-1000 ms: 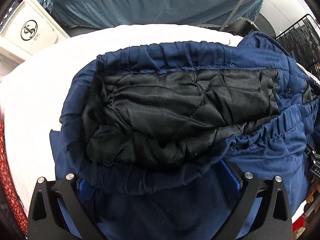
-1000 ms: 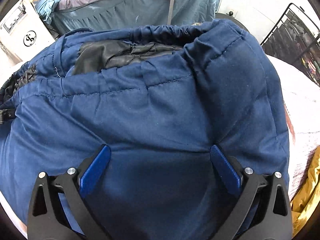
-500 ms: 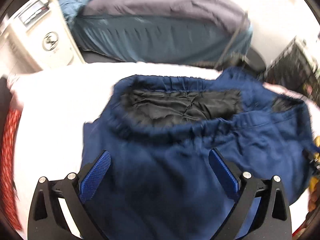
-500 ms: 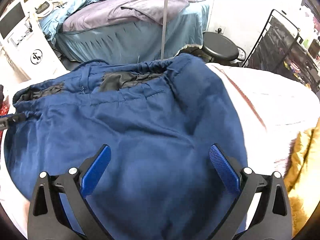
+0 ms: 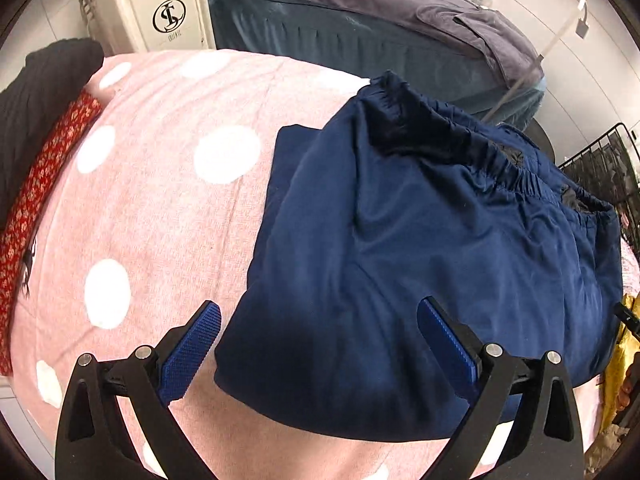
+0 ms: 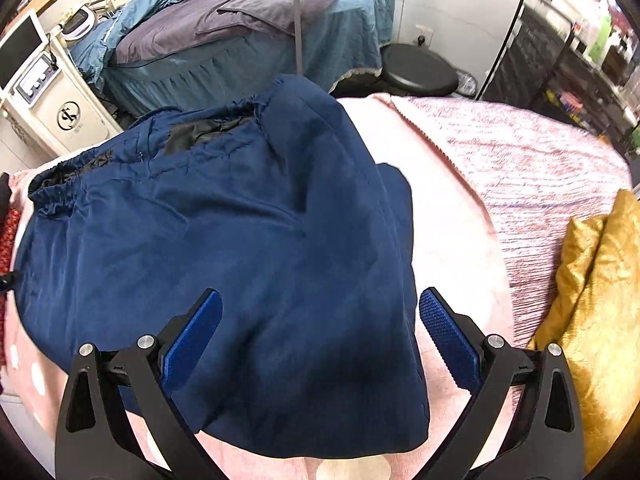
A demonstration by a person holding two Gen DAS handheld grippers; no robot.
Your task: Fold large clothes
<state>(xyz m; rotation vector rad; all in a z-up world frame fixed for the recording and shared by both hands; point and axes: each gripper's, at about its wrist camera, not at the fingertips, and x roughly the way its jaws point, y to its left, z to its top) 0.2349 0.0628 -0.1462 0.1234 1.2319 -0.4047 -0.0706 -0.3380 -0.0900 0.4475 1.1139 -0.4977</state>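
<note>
On the pink cover: navy garment [image 5: 420,248] lies folded into a thick pad, elastic waistband at the far edge w/ black quilted lining [image 6: 200,136] peeking out of the opening.
Surface: pink polka-dot blanket [image 5: 152,216]; can't tell if bed or table beneath. To the right it meets a pink textured throw [image 6: 540,184].
Left hand-held gripper [image 5: 318,334]: released, blue pads spread wide, nothing between them. It hovers over the near left corner of the garment; left pad over bare pink cover, right pad over navy cloth.
Right hand-held gripper [image 6: 320,320]: also released, jaws wide apart. Left pad over navy fabric, right pad just off the garment's right edge, above pink cover.
Garment edges: near edge rounded & puffy; a flatter navy layer sticks out beneath at both far corners.
Left side: red floral cloth [image 5: 28,216] along the blanket's edge, black ribbed fabric [image 5: 36,92] beyond it.
Right side: gold shiny fabric [image 6: 592,304], crumpled, near the right gripper.
Background: blue-skirted bed [image 6: 248,36] w/ grey-purple spread, cream machine [image 5: 160,4] bearing a round logo, black round stool [image 6: 420,72], black wire rack [image 6: 560,56].
</note>
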